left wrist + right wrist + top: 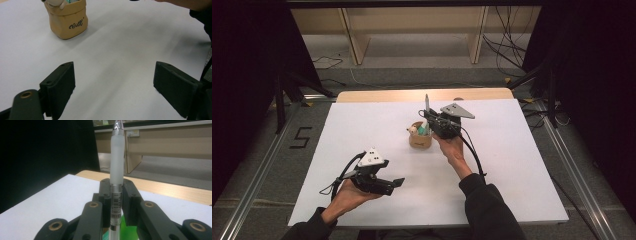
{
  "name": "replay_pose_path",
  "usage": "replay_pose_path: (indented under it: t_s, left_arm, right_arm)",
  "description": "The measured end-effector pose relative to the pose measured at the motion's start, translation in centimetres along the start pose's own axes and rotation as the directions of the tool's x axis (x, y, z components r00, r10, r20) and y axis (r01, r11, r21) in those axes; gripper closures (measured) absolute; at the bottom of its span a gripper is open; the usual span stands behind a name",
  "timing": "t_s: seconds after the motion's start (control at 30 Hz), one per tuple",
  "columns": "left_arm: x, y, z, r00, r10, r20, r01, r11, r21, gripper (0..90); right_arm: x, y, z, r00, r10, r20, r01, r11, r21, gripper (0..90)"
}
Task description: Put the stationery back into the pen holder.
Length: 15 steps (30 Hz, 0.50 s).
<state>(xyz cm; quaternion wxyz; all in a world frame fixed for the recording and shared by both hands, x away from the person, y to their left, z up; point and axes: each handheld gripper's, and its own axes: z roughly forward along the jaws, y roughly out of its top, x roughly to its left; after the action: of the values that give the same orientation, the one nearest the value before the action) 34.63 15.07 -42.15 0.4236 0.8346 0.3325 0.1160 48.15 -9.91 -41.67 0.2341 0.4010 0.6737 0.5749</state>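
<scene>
A clear pen with a frosted grip stands upright, and my right gripper is shut on its barrel. In the high view the right gripper holds the pen just above a small tan pouch at the table's middle. The pouch has dark lettering on its side and holds a few small items, one green and one pale. My left gripper rests low near the front left of the table. Its jaws stand wide apart over bare white surface, the left gripper holding nothing.
A white sheet covers the wooden table. Cables lie on the grey floor beyond the far edge, and a light wooden frame stands at the back. Metal rails run along both sides.
</scene>
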Motion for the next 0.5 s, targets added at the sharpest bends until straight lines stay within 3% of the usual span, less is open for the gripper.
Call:
replay_pose_path:
  t_s: [0.5]
  left_arm:
    - [-0.1, 0.0, 0.1, 0.9999, 0.010, 0.009, -0.010, 0.9999, 0.012, 17.2]
  right_arm:
    - [1.0, 0.3, 1.2, 0.9997, -0.022, -0.008, 0.022, 0.9998, -0.001, 80.0]
